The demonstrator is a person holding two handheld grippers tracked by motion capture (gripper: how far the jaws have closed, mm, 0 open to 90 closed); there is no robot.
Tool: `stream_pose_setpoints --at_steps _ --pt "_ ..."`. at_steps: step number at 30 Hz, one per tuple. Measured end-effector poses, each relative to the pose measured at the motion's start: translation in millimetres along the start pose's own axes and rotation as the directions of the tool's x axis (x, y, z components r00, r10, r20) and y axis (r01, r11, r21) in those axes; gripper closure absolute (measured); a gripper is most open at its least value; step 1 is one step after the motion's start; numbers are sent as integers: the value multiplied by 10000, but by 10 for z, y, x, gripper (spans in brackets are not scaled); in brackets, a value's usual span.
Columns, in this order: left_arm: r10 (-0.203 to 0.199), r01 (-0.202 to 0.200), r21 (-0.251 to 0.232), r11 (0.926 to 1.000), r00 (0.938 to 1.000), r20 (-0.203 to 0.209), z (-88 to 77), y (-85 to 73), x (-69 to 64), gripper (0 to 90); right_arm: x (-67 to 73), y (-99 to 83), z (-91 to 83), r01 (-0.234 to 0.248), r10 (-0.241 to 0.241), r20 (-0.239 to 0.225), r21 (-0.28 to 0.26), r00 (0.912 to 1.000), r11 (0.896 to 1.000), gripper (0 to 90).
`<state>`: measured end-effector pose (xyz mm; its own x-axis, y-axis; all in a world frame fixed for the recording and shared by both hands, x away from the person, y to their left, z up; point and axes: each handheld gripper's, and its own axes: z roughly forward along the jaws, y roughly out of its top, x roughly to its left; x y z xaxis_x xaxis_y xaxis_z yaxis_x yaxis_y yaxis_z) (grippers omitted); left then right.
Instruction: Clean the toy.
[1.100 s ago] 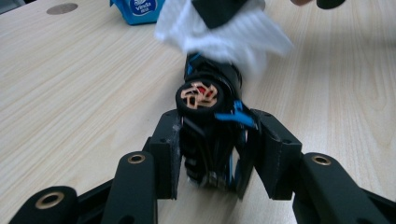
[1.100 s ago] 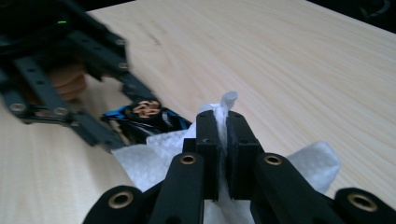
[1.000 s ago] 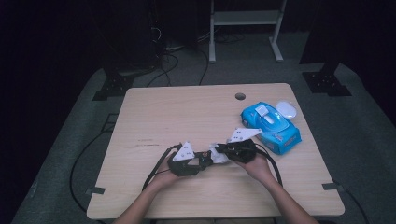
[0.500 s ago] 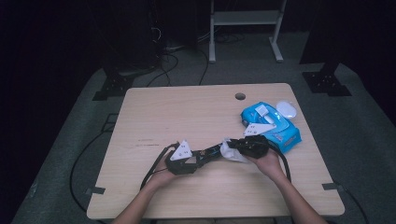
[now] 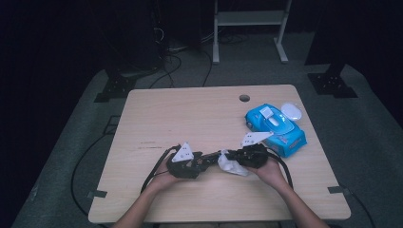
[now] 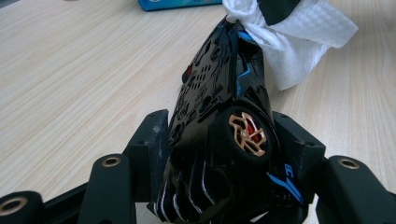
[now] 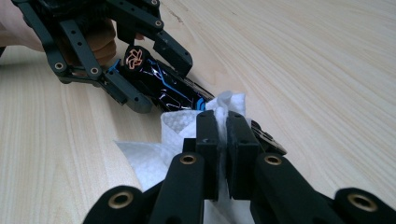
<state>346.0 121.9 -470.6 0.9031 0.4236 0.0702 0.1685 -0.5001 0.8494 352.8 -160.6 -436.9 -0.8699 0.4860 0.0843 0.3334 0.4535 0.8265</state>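
The left gripper view shows us the glossy black toy car with blue trim and copper-spoked wheels (image 6: 224, 121) lying between the jaws of the left gripper (image 6: 224, 140), belly turned toward the camera, rear end nearest us. These jaws have just been opening; their pads stand close at the car's flanks by the rear wheel, and we cannot tell whether they press on it. In the high view the car (image 5: 209, 159) hangs just above the pale wooden bench (image 5: 190, 114), between the two hands. The right gripper (image 7: 222, 140) has its jaws shut on a white embossed paper wipe (image 7: 154, 154), pinched thin between the pads and laid against the car's front end.

We judge the car light, rigid and slick: hard polished plastic that can slide out of a loosened grip, with thin fins and free wheels that could snap or turn. The flat sides near the rear axle look like the safest hold. The wipe is soft and limp, easily torn, so we would hold it bunched. The blue wipe packet (image 5: 275, 126) lies well apart.
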Motion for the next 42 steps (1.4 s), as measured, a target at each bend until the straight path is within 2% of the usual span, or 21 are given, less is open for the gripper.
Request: stream_pose_setpoints --at_steps 2,5,8,10,12,14,18,20,22,26,30,33,37,39,40,42 --pt "50 -50 -15 10000 10000 20 -6 -6 1 419 5 -1 2 -59 59 -66 5 10000 10000 846" --pt "396 -396 6 9992 9992 60 -8 -18 -14 401 5 3 -5 -156 156 -284 21 9995 9999 846" --pt "692 -693 130 9975 9976 68 -1 -28 -37 366 12 35 -27 -431 395 -789 -441 9961 9981 846" --pt "743 -744 163 9971 9972 63 -2 -29 -38 366 13 53 -15 -617 551 -935 -693 9941 9957 846" --pt "872 -874 171 9960 9961 97 -6 -31 -45 361 5 46 40 -635 571 -929 -669 9940 9957 846" --pt "1129 -1127 276 9932 9936 -71 -11 -37 -60 320 -8 34 87 -837 764 -1128 -617 9907 9946 847" --pt "1282 -1278 337 9912 9917 -90 -23 -50 -59 303 6 25 110 -814 753 -1183 -479 9901 9955 847" --pt "1201 -1201 220 9925 9928 30 -41 -50 -55 294 20 20 112 -796 754 -1230 -293 9895 9964 847" --pt "1291 -1291 72 9916 9916 36 -62 -46 -60 274 43 -3 133 -537 540 -976 56 9938 9985 846" --pt "1204 -1202 251 9924 9927 -86 -76 -31 -37 237 12 -49 174 -693 714 -980 247 9926 9973 846" --pt "686 -681 233 9974 9974 -227 -101 -44 23 182 3 -30 135 -753 755 -906 62 9930 9971 846" --pt "411 -404 421 9983 9990 -174 -96 -72 58 162 13 12 85 -763 737 -956 -242 9927 9968 846" --pt "279 -287 764 9967 9995 118 -54 -91 78 163 44 105 55 -764 680 -1030 -797 9924 9939 846" --pt "442 -445 948 9945 9990 51 -44 -98 77 174 70 149 70 -698 601 -1000 -963 9932 9929 846" --pt "481 -487 959 9942 9988 83 -46 -101 83 216 91 179 96 -615 509 -984 -1076 9938 9923 846" --pt "235 -244 850 9961 9996 122 -44 -103 88 217 121 212 166 -393 290 -906 -1132 9955 9928 846"
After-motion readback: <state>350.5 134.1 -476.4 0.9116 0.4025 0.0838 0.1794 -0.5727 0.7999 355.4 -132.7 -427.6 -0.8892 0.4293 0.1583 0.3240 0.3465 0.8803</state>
